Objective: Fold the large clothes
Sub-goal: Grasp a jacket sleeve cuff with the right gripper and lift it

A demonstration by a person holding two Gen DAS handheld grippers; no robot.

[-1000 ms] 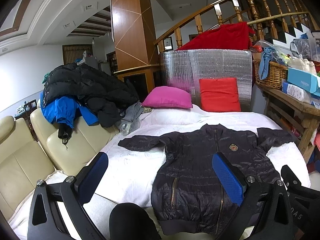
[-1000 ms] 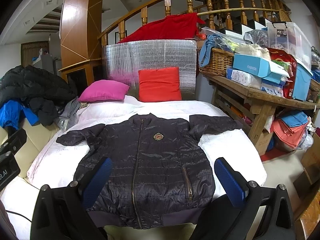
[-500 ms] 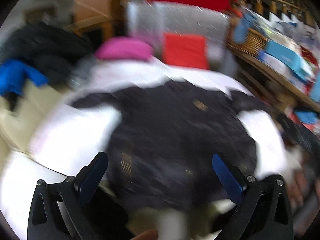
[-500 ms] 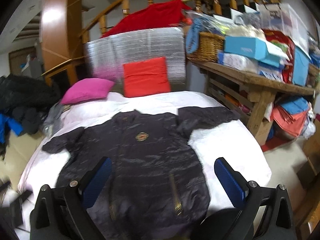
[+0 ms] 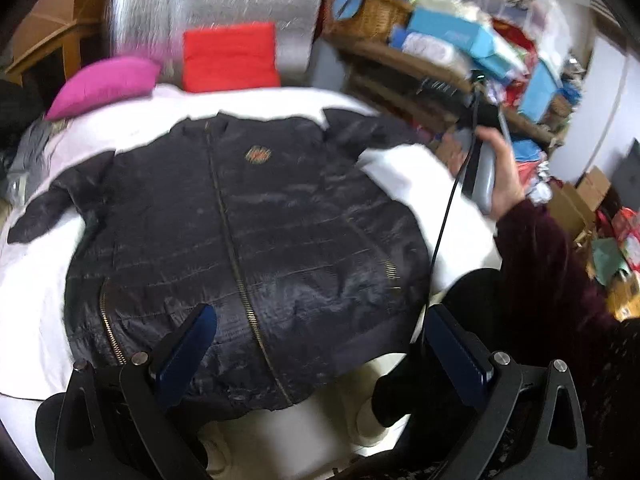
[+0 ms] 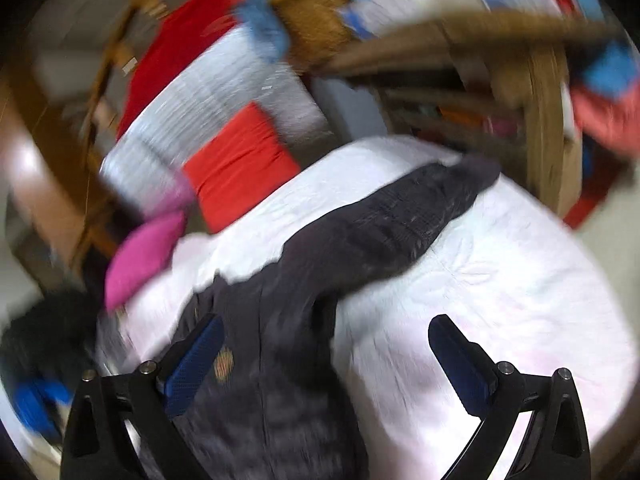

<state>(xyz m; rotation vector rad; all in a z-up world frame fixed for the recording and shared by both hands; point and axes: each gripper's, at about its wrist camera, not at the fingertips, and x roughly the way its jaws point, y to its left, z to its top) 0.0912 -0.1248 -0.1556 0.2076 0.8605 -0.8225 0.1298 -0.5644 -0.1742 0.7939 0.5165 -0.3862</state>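
White bed (image 5: 36,312) | one black jacket (image 5: 240,232) | two pillows | both jaws wide, empty

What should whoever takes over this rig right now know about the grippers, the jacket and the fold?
Left gripper: open, empty, above the jacket's hem.
Right gripper: open, empty, above the jacket's shoulder by its outstretched sleeve.
Black jacket: flat, face up, zipped, both sleeves spread on the white bed cover.
Done: laid out. Left: every fold, likely sleeves first.
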